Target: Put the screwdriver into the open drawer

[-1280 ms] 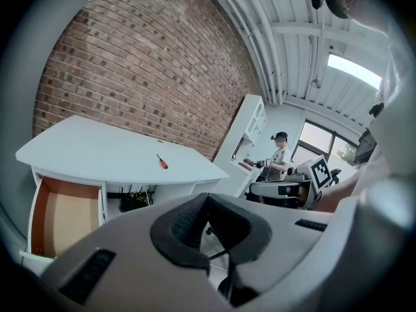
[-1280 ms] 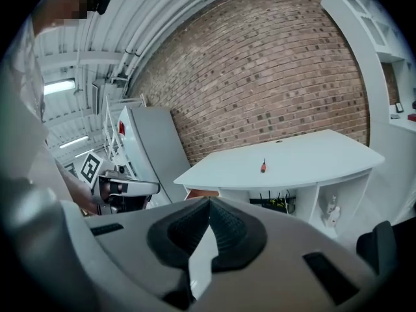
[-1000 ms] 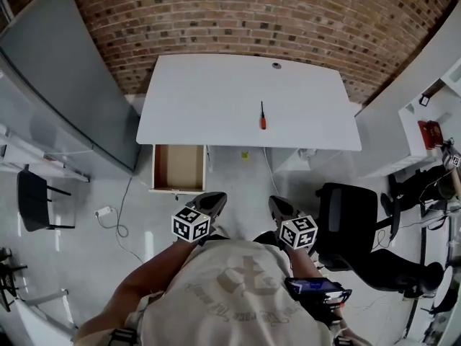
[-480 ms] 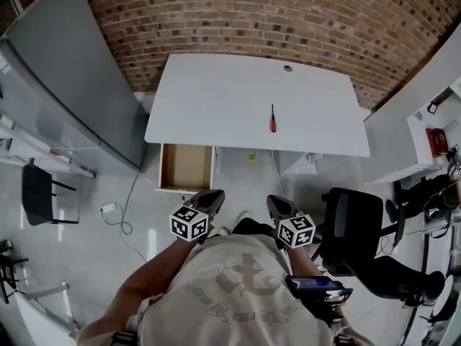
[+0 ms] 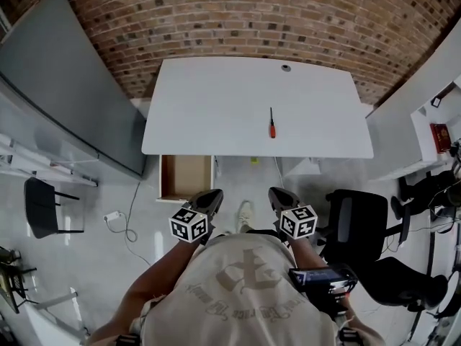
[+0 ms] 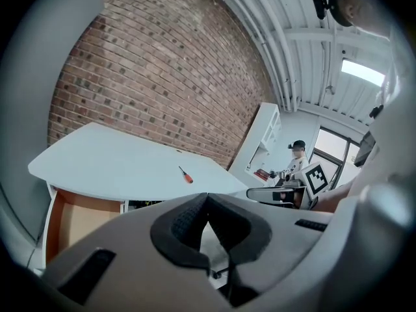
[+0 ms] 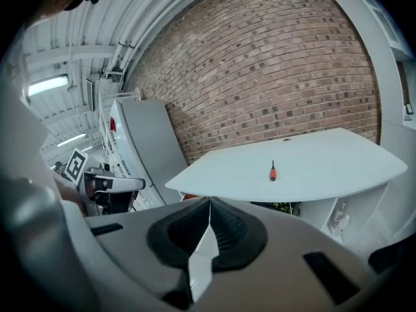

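Note:
A screwdriver (image 5: pixel 271 124) with an orange handle and a dark shaft lies on the white desk (image 5: pixel 216 107), right of its middle; it also shows small in the left gripper view (image 6: pixel 186 175) and the right gripper view (image 7: pixel 273 171). The open wooden drawer (image 5: pixel 185 176) sticks out under the desk's left front edge, also seen at the left (image 6: pixel 78 216). My left gripper (image 5: pixel 214 196) and right gripper (image 5: pixel 276 195) hang side by side in front of the desk, well short of it, both shut with nothing held.
A brick wall (image 5: pixel 252 20) runs behind the desk. A grey panel (image 5: pixel 65 85) leans at the left. A black office chair (image 5: pixel 356 222) stands at the right, a dark chair (image 5: pixel 39 207) at the left. A cable (image 5: pixel 122 215) lies on the floor. Another person (image 6: pixel 296 161) stands far off.
The desk and drawer have shifted in the head view as I moved toward them; both grippers have advanced a little with me and stay shut.

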A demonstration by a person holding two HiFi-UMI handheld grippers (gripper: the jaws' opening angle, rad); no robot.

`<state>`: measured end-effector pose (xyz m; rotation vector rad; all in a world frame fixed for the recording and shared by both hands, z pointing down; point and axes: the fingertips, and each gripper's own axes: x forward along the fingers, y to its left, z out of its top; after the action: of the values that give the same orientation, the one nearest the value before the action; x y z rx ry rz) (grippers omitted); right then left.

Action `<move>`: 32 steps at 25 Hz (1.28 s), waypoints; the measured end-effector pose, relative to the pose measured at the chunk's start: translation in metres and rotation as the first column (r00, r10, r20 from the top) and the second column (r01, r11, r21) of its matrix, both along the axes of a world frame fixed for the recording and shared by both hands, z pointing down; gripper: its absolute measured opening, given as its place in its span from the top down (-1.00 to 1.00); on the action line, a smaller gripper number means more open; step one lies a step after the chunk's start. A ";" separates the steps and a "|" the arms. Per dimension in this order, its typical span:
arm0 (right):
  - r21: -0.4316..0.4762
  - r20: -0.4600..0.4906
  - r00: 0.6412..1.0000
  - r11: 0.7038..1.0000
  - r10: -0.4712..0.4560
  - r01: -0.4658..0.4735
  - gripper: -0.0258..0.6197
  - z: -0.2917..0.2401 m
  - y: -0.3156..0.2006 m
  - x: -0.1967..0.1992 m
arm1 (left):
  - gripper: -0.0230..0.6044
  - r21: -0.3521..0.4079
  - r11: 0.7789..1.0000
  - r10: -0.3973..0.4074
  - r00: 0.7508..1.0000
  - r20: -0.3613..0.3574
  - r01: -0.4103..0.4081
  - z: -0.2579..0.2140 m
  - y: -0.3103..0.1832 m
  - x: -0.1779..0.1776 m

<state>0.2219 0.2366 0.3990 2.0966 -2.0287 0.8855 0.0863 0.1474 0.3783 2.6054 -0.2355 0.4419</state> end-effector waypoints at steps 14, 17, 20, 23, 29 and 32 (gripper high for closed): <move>-0.048 0.034 0.998 0.997 0.054 -0.052 0.85 0.021 -0.051 0.082 | 0.86 0.005 1.000 0.019 1.000 0.024 -0.019 0.000 -0.052 0.072; -0.062 0.038 0.998 0.997 0.046 -0.044 0.85 0.026 -0.063 0.095 | 0.86 -0.004 1.000 0.010 0.999 0.031 -0.010 0.002 -0.060 0.081; -0.072 0.043 0.998 0.997 0.035 -0.032 0.85 0.029 -0.076 0.106 | 0.86 -0.013 1.000 -0.002 0.999 0.038 0.003 0.006 -0.067 0.090; -0.079 0.049 0.999 0.997 0.015 -0.011 0.85 0.033 -0.091 0.113 | 0.86 -0.018 1.000 -0.021 0.999 0.048 0.022 0.009 -0.076 0.095; -0.101 0.063 0.998 0.995 0.000 0.007 0.85 0.048 -0.109 0.132 | 0.86 -0.024 0.998 -0.057 0.996 0.062 0.059 0.016 -0.087 0.105; -0.112 0.064 0.998 0.994 0.004 0.003 0.85 0.053 -0.120 0.145 | 0.86 -0.024 0.997 -0.072 0.995 0.063 0.074 0.016 -0.093 0.110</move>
<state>0.3666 0.1168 0.4515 2.0357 -1.9587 1.0534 0.1966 0.0540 0.3948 2.5507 -0.3422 0.4970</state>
